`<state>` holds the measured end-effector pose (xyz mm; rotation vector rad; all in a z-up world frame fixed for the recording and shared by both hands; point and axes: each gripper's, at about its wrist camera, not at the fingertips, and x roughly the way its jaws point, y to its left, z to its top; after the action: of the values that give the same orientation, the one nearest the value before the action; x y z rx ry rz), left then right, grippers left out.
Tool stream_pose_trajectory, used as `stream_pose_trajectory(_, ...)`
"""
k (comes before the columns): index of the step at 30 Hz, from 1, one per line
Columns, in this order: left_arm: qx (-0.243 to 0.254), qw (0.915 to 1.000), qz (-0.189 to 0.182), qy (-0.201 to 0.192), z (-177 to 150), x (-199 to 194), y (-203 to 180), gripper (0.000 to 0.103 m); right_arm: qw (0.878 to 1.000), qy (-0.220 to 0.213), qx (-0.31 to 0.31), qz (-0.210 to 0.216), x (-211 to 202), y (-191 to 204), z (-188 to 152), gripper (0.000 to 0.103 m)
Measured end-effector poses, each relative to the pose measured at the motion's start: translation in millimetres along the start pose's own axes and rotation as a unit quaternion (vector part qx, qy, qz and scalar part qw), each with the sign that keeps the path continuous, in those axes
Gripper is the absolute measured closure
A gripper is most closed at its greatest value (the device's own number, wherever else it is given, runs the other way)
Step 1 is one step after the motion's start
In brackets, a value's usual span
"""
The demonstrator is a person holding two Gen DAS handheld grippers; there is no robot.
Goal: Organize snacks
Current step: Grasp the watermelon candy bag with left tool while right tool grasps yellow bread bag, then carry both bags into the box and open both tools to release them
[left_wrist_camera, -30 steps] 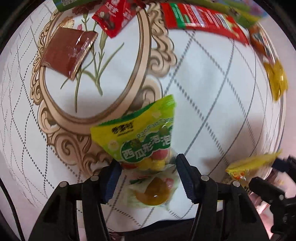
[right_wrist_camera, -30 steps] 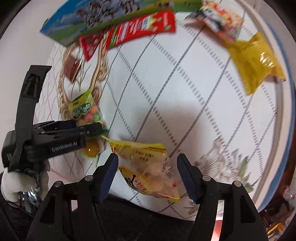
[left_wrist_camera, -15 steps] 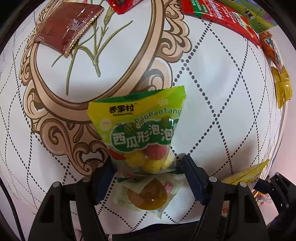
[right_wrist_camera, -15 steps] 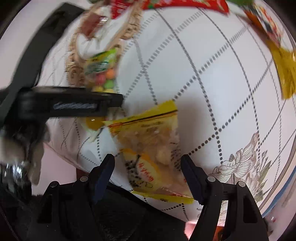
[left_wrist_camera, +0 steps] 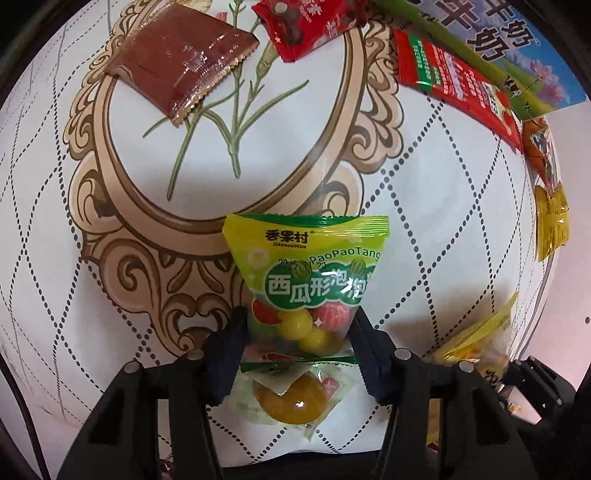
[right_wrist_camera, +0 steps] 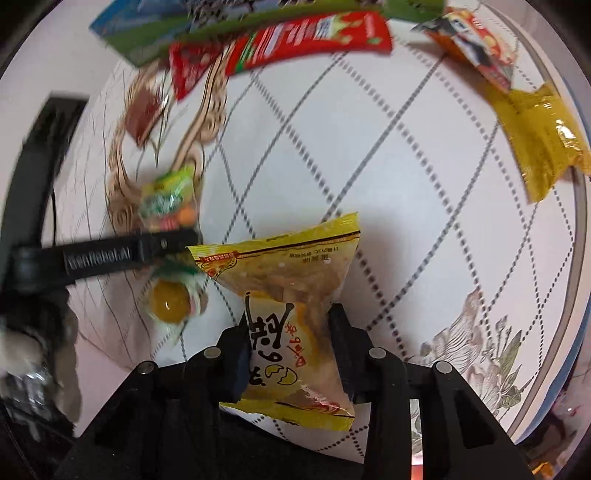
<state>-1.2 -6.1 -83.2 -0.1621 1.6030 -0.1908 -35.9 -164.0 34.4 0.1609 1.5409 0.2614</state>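
A green candy bag (left_wrist_camera: 306, 258) lies on the white patterned tablecloth (left_wrist_camera: 424, 221). My left gripper (left_wrist_camera: 299, 332) is closing on its lower end, and both pads touch the sides where the coloured candy balls show. Under that end sits a clear jelly cup with orange fruit (left_wrist_camera: 291, 402). In the right wrist view, my right gripper (right_wrist_camera: 288, 328) is shut on a yellow snack bag (right_wrist_camera: 288, 266), pinching its middle. One of the left gripper's fingers (right_wrist_camera: 162, 245) shows just left of this bag, beside the green candy bag (right_wrist_camera: 170, 199).
Along the far side lie a brown packet (left_wrist_camera: 181, 62), a red packet (left_wrist_camera: 303, 26), a long red packet (left_wrist_camera: 458, 81) and a green and blue box (left_wrist_camera: 509, 48). An orange packet (right_wrist_camera: 476, 48) and a yellow packet (right_wrist_camera: 535, 136) lie near the round table's right edge (right_wrist_camera: 576, 295).
The left gripper came down over the green bag and its jaws narrowed onto the bag's lower end. The right jaws closed and now pinch the yellow bag.
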Motion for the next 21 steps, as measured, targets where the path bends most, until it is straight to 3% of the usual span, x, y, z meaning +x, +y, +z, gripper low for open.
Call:
stream_pose_trajectory(5,0.020,0.9994,0.012,-0.024,2,-14,-10,0.057,0.999,-0.010,0.030,0.032,-16,-18,16,0.064)
stream_pose_trajectory(11,0.044,0.9968,-0.011,-0.066,12,-58,-26,0.059,0.996,-0.049,0.046,0.062,-62,-27,39,0.065)
stream_pose_trajectory(16,0.047,0.9918,-0.052,-0.107,32,-110,-35,0.059,0.990,-0.101,0.053,0.084,-117,-37,72,0.065)
stream_pose_trajectory(21,0.054,0.9817,-0.090,-0.159,67,-178,-56,0.059,0.984,-0.144,0.045,0.098,-170,-46,113,0.066)
